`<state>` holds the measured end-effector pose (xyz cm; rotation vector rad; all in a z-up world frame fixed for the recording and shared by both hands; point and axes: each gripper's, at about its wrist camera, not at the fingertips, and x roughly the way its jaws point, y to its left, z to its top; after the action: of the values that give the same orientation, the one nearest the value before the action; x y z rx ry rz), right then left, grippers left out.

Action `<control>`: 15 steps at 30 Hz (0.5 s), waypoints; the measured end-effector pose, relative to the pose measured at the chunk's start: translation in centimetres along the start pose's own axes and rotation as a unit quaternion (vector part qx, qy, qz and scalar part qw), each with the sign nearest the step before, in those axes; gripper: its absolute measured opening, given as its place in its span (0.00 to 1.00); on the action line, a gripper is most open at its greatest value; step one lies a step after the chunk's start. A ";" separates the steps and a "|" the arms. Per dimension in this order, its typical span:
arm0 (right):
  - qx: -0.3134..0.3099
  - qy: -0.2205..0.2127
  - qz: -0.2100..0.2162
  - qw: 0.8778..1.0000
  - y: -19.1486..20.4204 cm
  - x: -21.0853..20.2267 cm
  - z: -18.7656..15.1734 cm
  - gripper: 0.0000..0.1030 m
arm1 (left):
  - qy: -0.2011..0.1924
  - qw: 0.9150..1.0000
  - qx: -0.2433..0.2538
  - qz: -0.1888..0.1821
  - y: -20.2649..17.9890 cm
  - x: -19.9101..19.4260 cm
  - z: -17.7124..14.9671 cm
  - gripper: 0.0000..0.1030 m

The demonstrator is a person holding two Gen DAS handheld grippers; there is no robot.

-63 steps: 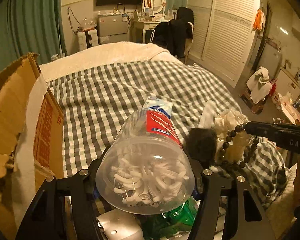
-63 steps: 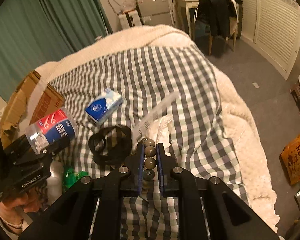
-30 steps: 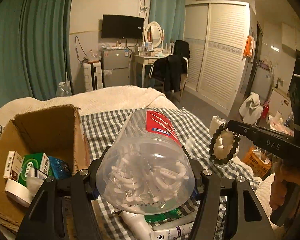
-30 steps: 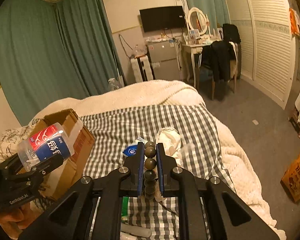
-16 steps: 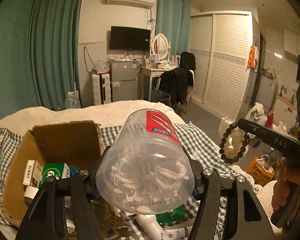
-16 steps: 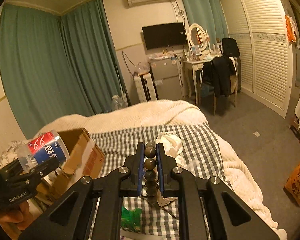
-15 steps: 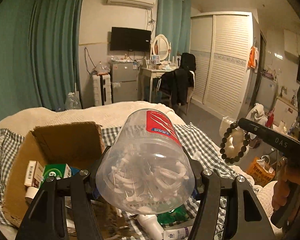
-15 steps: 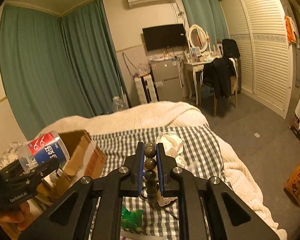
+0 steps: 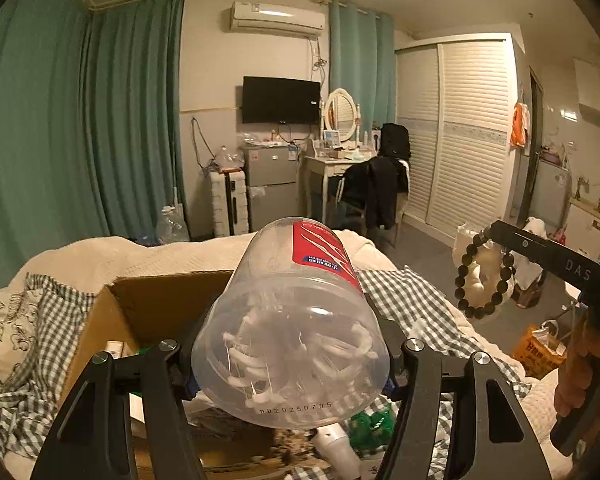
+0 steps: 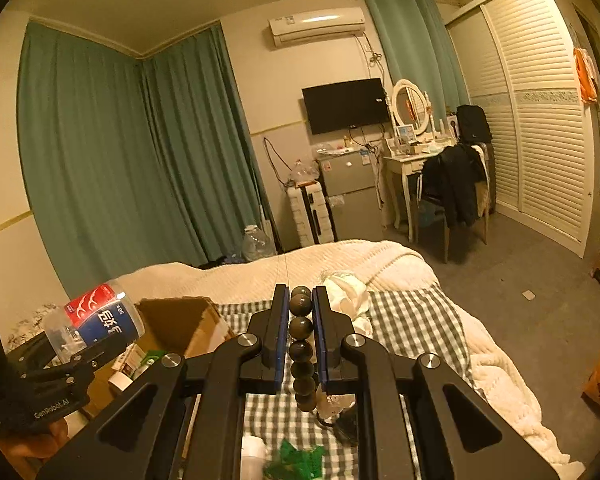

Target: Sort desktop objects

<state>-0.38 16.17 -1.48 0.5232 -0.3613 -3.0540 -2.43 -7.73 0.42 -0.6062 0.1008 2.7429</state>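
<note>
My left gripper (image 9: 290, 380) is shut on a clear plastic jar (image 9: 292, 340) of white floss picks with a red and blue label, held on its side above an open cardboard box (image 9: 168, 300). To the right, my right gripper (image 9: 496, 236) is shut on a dark bead bracelet (image 9: 459, 281) that hangs from its tips in the air. In the right wrist view the bracelet (image 10: 301, 326) runs between the closed pads of the right gripper (image 10: 301, 304). There the jar (image 10: 100, 320) and left gripper (image 10: 84, 360) sit at the lower left, over the box (image 10: 180, 320).
The box holds small cartons and lies on a checked bedspread (image 10: 412, 320). A white bottle (image 9: 336, 444) and a green packet (image 9: 372, 420) lie below the jar. A crumpled white bag (image 10: 348, 292) lies beyond the right gripper. A hand (image 9: 576, 376) holds the right gripper's handle.
Both grippers have risen and tilted up, so the bed and box sit lower in both views. The jar and the bracelet stay held as before.
</note>
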 end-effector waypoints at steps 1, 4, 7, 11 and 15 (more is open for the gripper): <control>-0.003 -0.001 0.002 1.000 0.4 -0.1 0.1 0.11 | -0.001 1.000 -0.001 0.003 0.2 -0.2 0.1 0.63; -0.007 -0.007 0.009 1.000 1.5 -0.2 0.3 0.11 | -0.008 1.000 -0.001 0.014 1.0 -0.8 0.4 0.63; -0.011 -0.011 0.014 1.000 2.4 -0.3 0.5 0.11 | -0.014 1.000 -0.003 0.022 1.8 -1.4 0.7 0.63; -0.018 -0.017 0.022 0.999 3.8 -0.4 0.8 0.11 | -0.020 0.999 -0.009 0.031 3.3 -2.2 1.0 0.63; -0.029 -0.020 0.030 0.999 5.4 -0.2 0.9 0.11 | -0.023 0.999 -0.015 0.045 4.6 -2.8 1.1 0.63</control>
<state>-0.58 11.11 0.65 0.4406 -0.2829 -3.0098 -2.04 -12.80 2.62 -0.5582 0.0771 2.8478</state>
